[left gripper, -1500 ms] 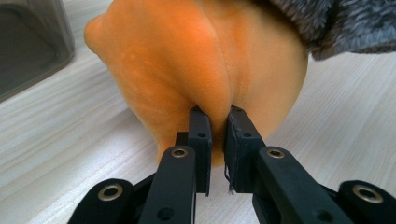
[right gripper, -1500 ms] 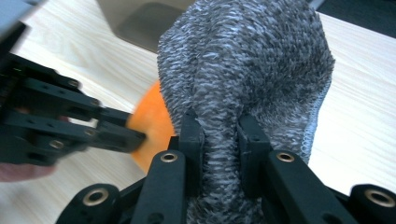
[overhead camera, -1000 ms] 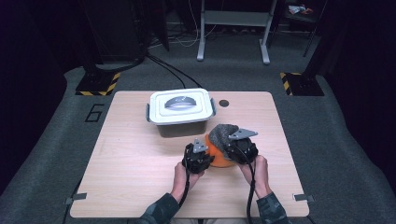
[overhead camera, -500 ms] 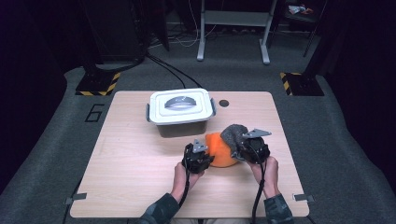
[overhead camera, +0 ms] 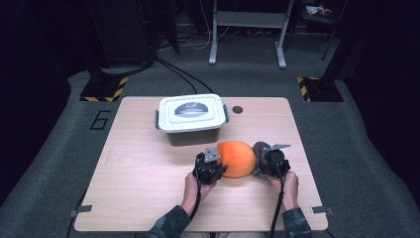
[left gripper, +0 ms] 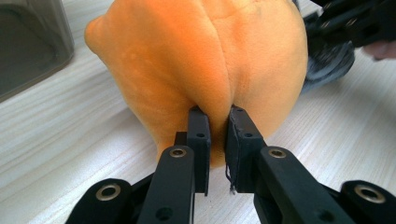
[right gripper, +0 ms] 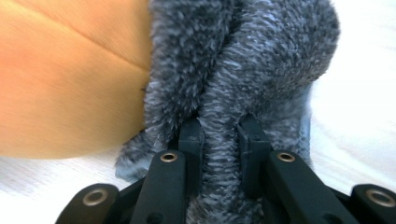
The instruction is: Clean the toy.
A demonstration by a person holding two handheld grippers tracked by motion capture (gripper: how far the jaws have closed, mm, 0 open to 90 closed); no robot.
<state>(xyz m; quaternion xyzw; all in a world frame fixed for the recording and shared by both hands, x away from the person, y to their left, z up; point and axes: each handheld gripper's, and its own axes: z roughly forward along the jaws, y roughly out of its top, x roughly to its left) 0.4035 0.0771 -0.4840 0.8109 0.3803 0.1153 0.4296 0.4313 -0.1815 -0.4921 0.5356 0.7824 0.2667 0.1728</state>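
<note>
An orange plush toy (overhead camera: 236, 158) with a grey furry part (overhead camera: 259, 151) lies on the wooden table (overhead camera: 148, 163), held between both grippers. My left gripper (overhead camera: 214, 167) is at its left end; in the left gripper view my left gripper (left gripper: 218, 122) pinches a fold of the orange plush (left gripper: 201, 56). My right gripper (overhead camera: 266, 161) is at its right end; in the right gripper view my right gripper (right gripper: 219, 133) is shut on a tuft of the grey fur (right gripper: 243, 60), with the orange body (right gripper: 70, 79) to its left.
A white lidded plastic box (overhead camera: 192, 117) with a grey handle stands just behind the toy, toward the table's middle back. A small dark hole (overhead camera: 237, 109) marks the tabletop to the right of the box. Dark stands and cables sit on the floor beyond.
Both grippers and the toy have come lower and toward the near edge. The right gripper has swung out to the right, so the toy is drawn out between them.
</note>
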